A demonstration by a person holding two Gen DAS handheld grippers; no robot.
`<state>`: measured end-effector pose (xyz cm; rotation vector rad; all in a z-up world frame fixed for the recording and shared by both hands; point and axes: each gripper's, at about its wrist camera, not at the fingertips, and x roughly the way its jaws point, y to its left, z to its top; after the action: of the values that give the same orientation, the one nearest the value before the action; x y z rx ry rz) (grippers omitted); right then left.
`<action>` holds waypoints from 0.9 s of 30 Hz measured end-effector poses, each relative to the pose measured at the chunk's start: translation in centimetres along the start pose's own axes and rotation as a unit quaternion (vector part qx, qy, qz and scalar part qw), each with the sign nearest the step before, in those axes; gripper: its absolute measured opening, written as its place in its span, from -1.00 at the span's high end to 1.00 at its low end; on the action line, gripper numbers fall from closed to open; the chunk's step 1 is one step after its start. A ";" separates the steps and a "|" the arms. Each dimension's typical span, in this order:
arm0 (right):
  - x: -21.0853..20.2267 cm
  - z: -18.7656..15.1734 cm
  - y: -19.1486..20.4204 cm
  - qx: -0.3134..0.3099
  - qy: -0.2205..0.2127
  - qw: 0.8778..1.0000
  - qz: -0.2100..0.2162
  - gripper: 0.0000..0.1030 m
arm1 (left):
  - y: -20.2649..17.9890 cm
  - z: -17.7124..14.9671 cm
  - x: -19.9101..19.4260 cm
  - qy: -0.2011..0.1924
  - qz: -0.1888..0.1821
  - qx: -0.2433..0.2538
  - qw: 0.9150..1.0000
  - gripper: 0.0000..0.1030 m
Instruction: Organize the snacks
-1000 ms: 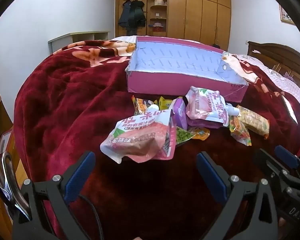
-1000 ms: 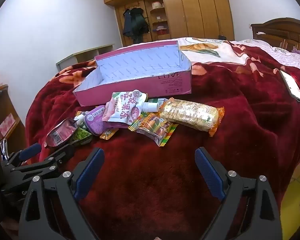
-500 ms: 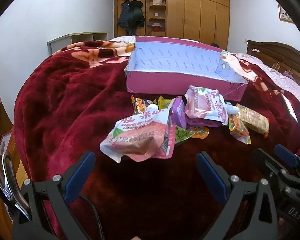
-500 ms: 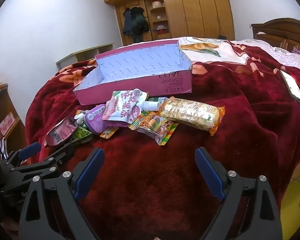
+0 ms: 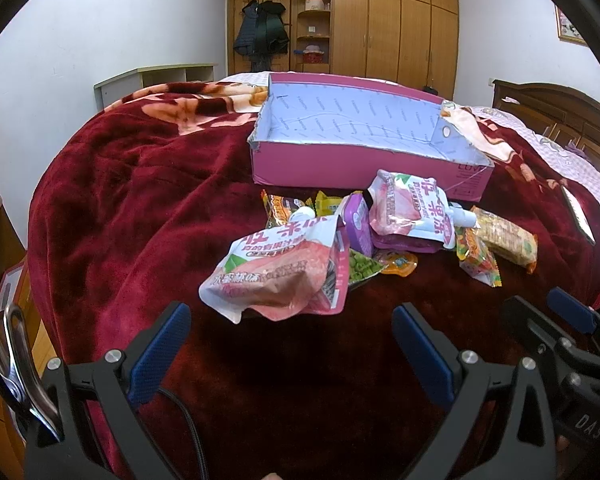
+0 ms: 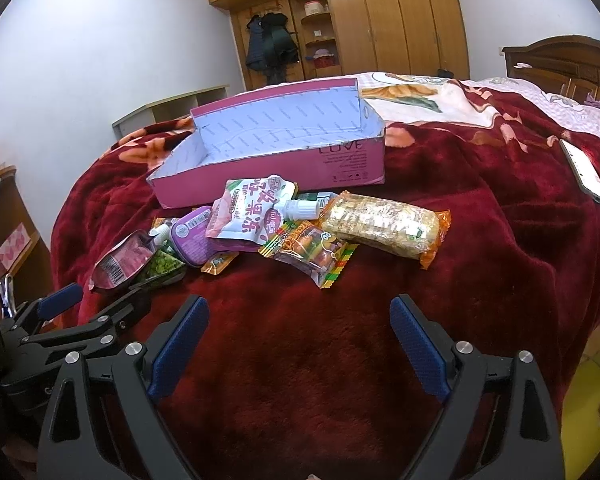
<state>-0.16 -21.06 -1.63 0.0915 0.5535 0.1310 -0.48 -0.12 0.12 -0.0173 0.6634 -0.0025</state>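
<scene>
While the pink cardboard box [image 5: 364, 168] sits on the red blanket [image 5: 132, 208] with nothing visible inside, the snack packets [image 6: 284, 228] lie heaped just before it; left gripper [image 5: 292, 344] and right gripper [image 6: 300, 336] gape wide, holding nothing.

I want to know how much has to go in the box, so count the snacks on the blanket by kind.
Spouted jelly pouches: 2
Purple tub: 1
Green pea pack: 1
Long cracker pack: 1
Small candy and other packets: at least 4, some partly hidden
Total: at least 9
</scene>
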 end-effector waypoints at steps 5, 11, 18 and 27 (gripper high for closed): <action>0.0 0.1 0.0 0.001 0.002 1.000 0.000 -0.82 | 0.0 0.0 0.0 0.000 0.000 0.001 1.000 -0.99; 0.1 0.1 0.0 0.001 0.002 1.000 0.000 -0.82 | -0.3 0.0 0.1 0.002 0.000 0.006 1.000 -0.99; 0.2 0.0 0.0 0.000 0.006 1.000 0.002 -0.82 | -0.3 -0.1 0.3 0.006 -0.001 0.004 1.000 -0.99; 0.2 0.0 0.0 0.001 0.008 1.000 0.003 -0.82 | -0.2 -0.1 0.4 0.007 -0.002 0.004 1.000 -0.99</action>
<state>0.03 -21.02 -1.76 0.0934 0.5703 0.1365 -0.22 -0.33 -0.16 -0.0108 0.6774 -0.0087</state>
